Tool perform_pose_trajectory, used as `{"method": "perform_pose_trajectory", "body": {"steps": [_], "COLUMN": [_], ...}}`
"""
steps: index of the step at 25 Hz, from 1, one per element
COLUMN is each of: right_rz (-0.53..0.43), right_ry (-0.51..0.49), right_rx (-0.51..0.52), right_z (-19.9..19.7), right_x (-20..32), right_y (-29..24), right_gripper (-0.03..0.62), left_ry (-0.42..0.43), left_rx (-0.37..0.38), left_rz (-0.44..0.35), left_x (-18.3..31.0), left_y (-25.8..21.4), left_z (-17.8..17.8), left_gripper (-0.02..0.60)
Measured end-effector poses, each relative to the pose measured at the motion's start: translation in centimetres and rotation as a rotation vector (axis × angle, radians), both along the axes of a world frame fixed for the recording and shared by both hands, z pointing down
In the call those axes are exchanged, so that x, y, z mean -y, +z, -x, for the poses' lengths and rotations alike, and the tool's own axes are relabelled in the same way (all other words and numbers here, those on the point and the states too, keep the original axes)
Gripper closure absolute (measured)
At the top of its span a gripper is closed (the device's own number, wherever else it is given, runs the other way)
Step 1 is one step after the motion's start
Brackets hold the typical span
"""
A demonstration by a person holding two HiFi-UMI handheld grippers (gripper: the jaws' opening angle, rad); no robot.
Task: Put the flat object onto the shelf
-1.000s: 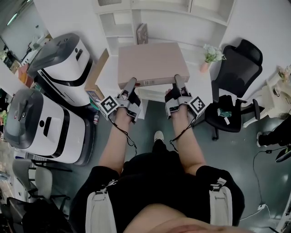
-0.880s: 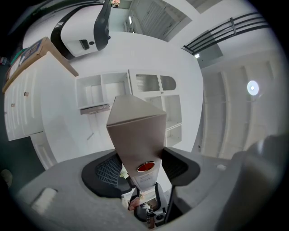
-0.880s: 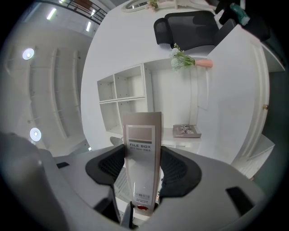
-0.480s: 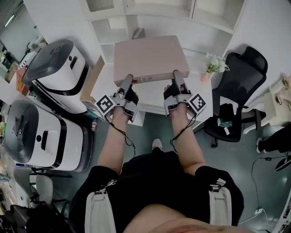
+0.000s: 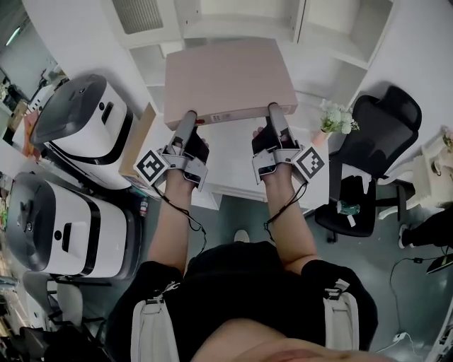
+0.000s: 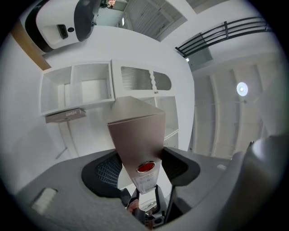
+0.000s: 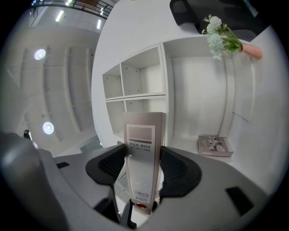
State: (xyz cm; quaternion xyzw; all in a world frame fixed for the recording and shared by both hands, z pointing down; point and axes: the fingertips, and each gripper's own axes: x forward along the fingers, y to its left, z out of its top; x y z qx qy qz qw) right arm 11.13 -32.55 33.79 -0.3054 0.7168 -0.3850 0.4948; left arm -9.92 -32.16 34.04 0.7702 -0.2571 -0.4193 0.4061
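Observation:
A flat pinkish-beige file box is held up level in front of the white shelf unit. My left gripper is shut on its near left edge and my right gripper on its near right edge. The left gripper view shows the file box pinched between the dark pads, a red dot on its spine. In the right gripper view, the file box stands clamped between both pads, with empty shelf compartments behind.
Two white-and-grey machines stand at the left, with a cardboard box beside them. A black office chair and a small potted plant sit at the right. A booklet lies on a lower shelf. A white table is below the box.
Both grippers have lifted the file box up and forward towards the shelf unit. It now covers the shelf openings and the book seen behind it earlier.

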Motion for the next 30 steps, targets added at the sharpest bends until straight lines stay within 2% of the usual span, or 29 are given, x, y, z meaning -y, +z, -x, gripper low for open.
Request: {"method": "perform_pose_trajectory", "body": {"steps": [5, 11, 24, 30], "right_rz": [-0.047, -0.058, -0.086, -0.083], "right_ry": [-0.013, -0.011, 0.021, 0.063], "right_rx": [0.001, -0.017, -0.031, -0.032], "right_z": [-0.9, -1.9, -2.1, -2.2], "right_x": [3.6, 8.7, 10.4, 10.4], "right_y": [-2.6, -4.5, -6.3, -6.3], "right_gripper": [0.350, 0.350, 0.353, 0.355], "left_ry": [-0.005, -0.016, 0.012, 0.052], "left_rx": [0.002, -0.007, -0.032, -0.024], "left_rz": [-0.035, -0.039, -0.047, -0.063], "left_x": [3.9, 9.1, 11.6, 12.5], "left_y": [-2.7, -4.6, -6.0, -6.2], "left_z": [-0.9, -1.8, -2.1, -2.3], "left_gripper": [0.301, 0.301, 0.301, 0.301]}}
